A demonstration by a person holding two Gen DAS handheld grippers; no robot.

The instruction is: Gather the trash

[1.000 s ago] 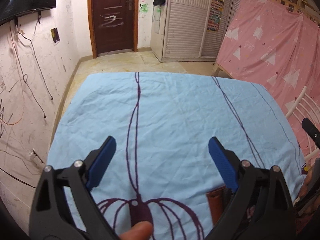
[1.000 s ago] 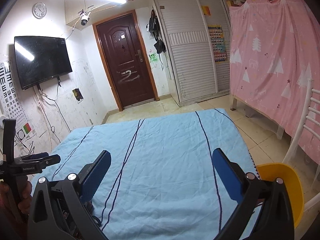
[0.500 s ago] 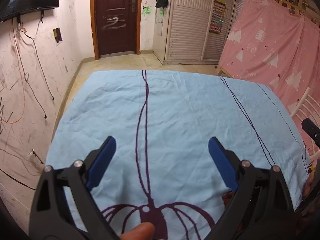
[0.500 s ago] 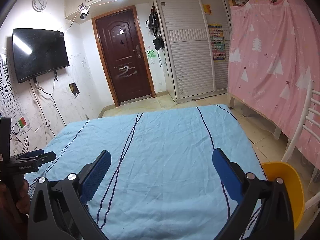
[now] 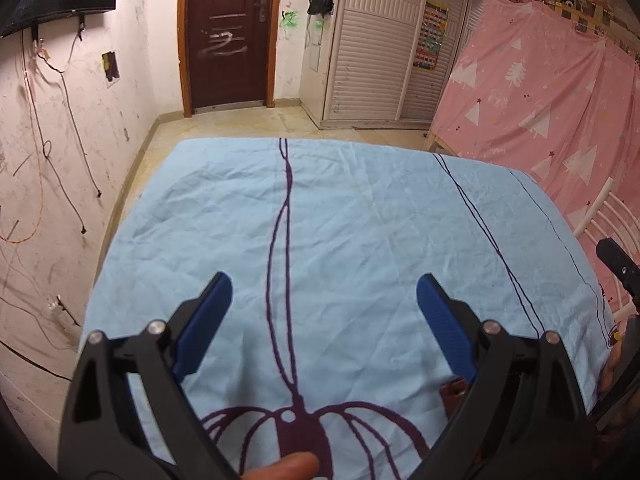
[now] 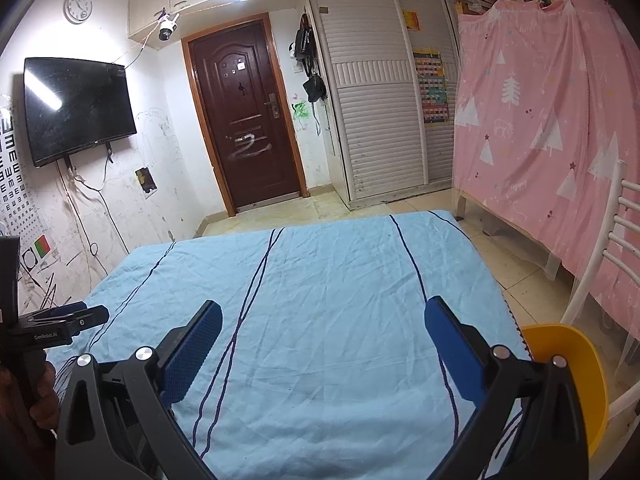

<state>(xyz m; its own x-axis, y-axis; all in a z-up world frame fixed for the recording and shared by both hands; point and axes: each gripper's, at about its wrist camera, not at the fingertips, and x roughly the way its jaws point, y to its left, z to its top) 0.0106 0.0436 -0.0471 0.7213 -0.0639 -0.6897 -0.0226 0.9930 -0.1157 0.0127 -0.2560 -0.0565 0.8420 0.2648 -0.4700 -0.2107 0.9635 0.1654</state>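
My left gripper (image 5: 324,292) is open and empty above a table covered with a light blue cloth (image 5: 360,216). A brown piece of trash (image 5: 452,394) lies on the cloth, mostly hidden behind the left gripper's right finger (image 5: 444,324). My right gripper (image 6: 320,320) is open and empty above the same blue cloth (image 6: 320,280). The left gripper (image 6: 68,318) shows at the left edge of the right wrist view. A yellow bowl-shaped bin (image 6: 576,364) stands off the cloth's right edge.
A white chair (image 6: 600,264) stands at the right beside the bin. A pink curtain (image 6: 552,120) hangs on the right. A dark door (image 6: 244,120), white shuttered cupboards (image 6: 376,120) and a wall TV (image 6: 76,108) lie beyond the table. Cables hang on the left wall (image 5: 48,152).
Both cameras have tilted and shifted slightly over the cloth. The brown piece by the left gripper's right finger slipped behind it, then partly reappeared. Both grippers stay open.
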